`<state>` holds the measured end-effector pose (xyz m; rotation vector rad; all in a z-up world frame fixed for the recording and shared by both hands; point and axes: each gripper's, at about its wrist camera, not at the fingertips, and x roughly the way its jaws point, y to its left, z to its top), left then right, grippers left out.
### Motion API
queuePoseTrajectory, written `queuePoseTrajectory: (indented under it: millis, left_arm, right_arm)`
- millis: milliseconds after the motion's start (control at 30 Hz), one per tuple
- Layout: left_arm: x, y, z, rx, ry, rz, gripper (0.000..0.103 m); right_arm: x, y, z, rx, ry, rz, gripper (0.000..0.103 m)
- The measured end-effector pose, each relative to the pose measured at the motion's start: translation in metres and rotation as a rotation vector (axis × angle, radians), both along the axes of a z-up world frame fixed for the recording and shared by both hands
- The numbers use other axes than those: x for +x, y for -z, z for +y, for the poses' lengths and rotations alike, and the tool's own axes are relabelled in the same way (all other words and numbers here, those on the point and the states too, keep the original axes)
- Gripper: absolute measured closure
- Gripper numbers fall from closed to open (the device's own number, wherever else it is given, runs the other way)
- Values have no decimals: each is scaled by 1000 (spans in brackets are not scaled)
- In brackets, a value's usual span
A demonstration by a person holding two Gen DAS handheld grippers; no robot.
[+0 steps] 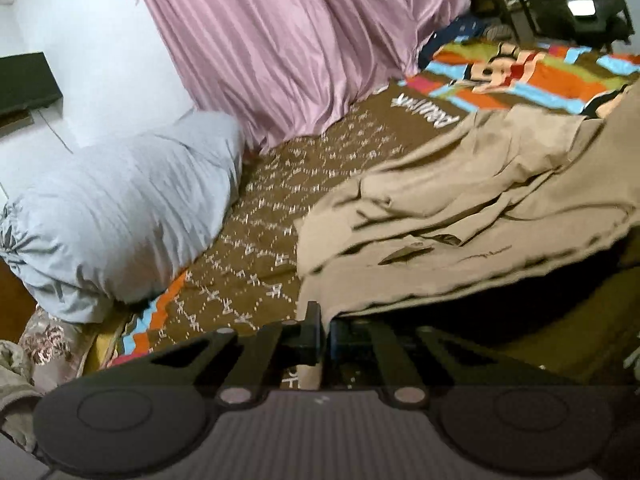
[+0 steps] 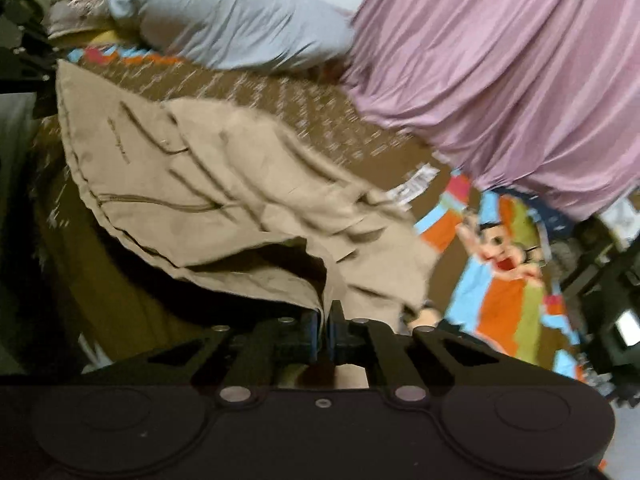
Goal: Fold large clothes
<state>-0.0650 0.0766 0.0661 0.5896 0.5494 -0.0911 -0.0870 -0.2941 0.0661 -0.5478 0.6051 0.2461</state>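
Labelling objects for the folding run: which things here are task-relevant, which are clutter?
In the job:
tan garment
left gripper, shut on its edge
right gripper, shut on its edge

Lying about:
grey pillow
pink curtain
patterned bedspread

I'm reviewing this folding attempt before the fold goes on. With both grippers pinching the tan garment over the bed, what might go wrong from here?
1. The left gripper and the right gripper each seem to hold only a thin edge of the tan garment; it may slip out.
2. The garment is already creased and bunched, so wrinkles could get folded in.
3. The grey pillow and pink curtain sit close by; swinging cloth might snag on them.
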Motion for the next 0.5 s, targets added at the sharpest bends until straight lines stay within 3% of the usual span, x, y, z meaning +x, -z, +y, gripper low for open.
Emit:
queuePoseTrajectory:
  millis: [267,367,500]
  left_arm:
    - [-30,-50,7,-46,45,-21,98]
    - [-14,-52,6,-86,33,0,98]
    - [45,-40,-3,-13,9,-14,97]
  right_arm:
    - [-39,-65,-1,15,-8,-86,100]
    - [-30,-70,-5,28,9,-101,100]
    - [14,-53,-9,-15,47,-148,99]
